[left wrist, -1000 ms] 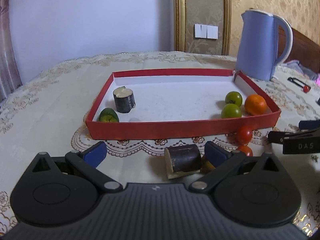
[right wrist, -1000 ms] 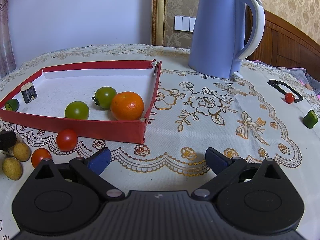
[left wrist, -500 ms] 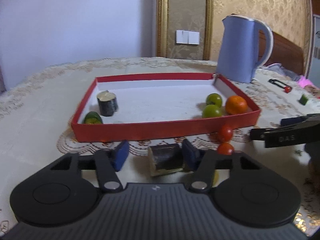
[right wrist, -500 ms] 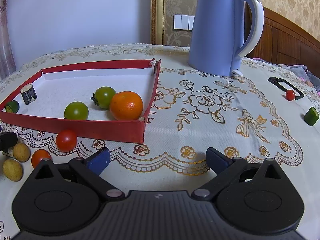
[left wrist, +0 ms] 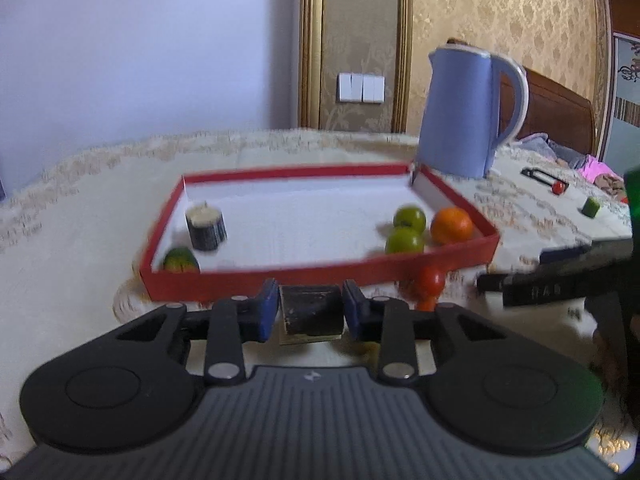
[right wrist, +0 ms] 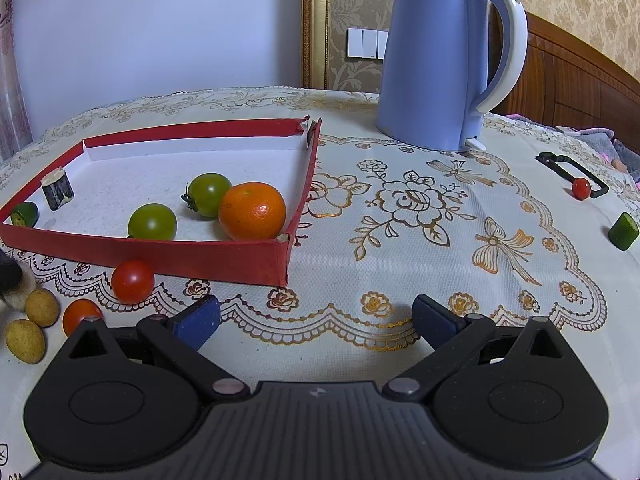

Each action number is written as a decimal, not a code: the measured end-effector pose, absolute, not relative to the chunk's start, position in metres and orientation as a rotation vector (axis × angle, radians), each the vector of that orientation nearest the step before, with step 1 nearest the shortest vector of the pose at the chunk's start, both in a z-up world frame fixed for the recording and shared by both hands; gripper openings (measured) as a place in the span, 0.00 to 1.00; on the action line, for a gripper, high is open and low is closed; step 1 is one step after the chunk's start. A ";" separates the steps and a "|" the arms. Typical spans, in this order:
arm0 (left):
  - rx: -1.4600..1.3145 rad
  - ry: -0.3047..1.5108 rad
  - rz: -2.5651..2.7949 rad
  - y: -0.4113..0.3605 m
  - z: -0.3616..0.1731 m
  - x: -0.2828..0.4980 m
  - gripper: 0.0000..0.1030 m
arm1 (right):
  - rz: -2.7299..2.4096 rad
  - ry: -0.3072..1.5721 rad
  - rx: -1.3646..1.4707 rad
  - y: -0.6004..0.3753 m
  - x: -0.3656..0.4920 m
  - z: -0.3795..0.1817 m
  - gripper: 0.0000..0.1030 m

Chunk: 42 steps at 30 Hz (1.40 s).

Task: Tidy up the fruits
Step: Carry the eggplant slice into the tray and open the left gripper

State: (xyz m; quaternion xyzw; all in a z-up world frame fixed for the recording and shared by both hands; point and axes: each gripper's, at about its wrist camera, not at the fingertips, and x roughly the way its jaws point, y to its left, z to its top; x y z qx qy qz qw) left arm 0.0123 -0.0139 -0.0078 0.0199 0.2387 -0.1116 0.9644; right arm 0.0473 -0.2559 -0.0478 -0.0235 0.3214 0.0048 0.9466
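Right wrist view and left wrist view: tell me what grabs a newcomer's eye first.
The tall blue kettle stands out, on the lace tablecloth beyond the red tray's far right corner. Inside the tray's near right corner a bright orange sits beside two green tomatoes. In the left wrist view, the left gripper clamps a dark sugarcane piece before the tray.

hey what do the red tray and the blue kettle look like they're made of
Red tray: probably cardboard, matte red outside, white inside; its near corner is frayed and the far corner is split open. Blue kettle: likely plastic, smooth with a soft sheen, with a white moulded handle.
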 end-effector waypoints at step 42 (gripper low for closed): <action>0.044 0.458 -0.051 0.011 -0.010 0.072 0.87 | 0.011 0.657 -0.041 -0.257 0.048 -0.048 1.00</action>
